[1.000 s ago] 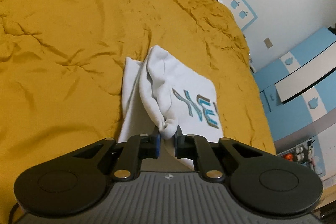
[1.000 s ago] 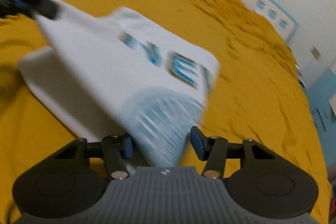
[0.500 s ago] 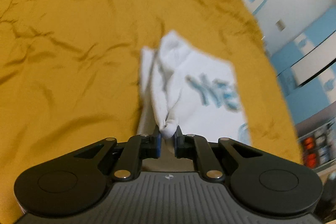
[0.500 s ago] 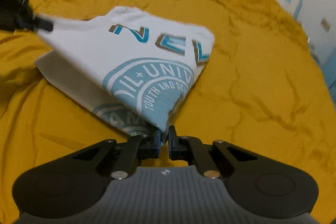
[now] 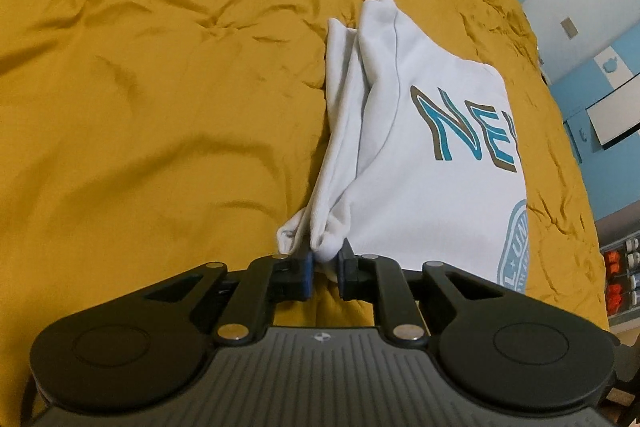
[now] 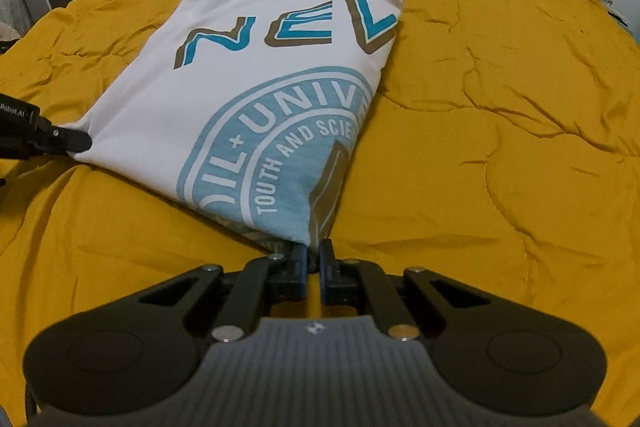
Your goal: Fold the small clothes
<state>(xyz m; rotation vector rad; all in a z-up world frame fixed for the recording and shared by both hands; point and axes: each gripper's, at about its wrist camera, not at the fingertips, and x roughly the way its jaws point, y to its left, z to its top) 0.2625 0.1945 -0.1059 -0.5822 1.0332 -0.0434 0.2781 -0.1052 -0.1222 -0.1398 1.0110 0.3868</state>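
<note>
- The bed is covered by a mustard-yellow quilt, soft and puffy, with stitched creases running all over it.
- On it lies the white T-shirt, smooth cotton, folded over on itself into a rough slab with a rounded fold along the far edge.
- The print is blue-and-brown block letters up top and a pale blue round seal with white lettering below; the fold cuts both off.
- My left hand-held gripper has a bunched white corner of the shirt between its blue pads. Its jaws have just been opening a little, but the cloth wad fills the gap and looks pinched.
- From the left camera the shirt's side layers hang in long loose pleats running up from that corner.
- My right hand-held gripper is pressed together on the near corner of the shirt, right at the edge of the seal print.
- In the right view, the left gripper's black fingertip touches the shirt's left corner, so the near edge is held at both ends, low over the quilt.
</note>
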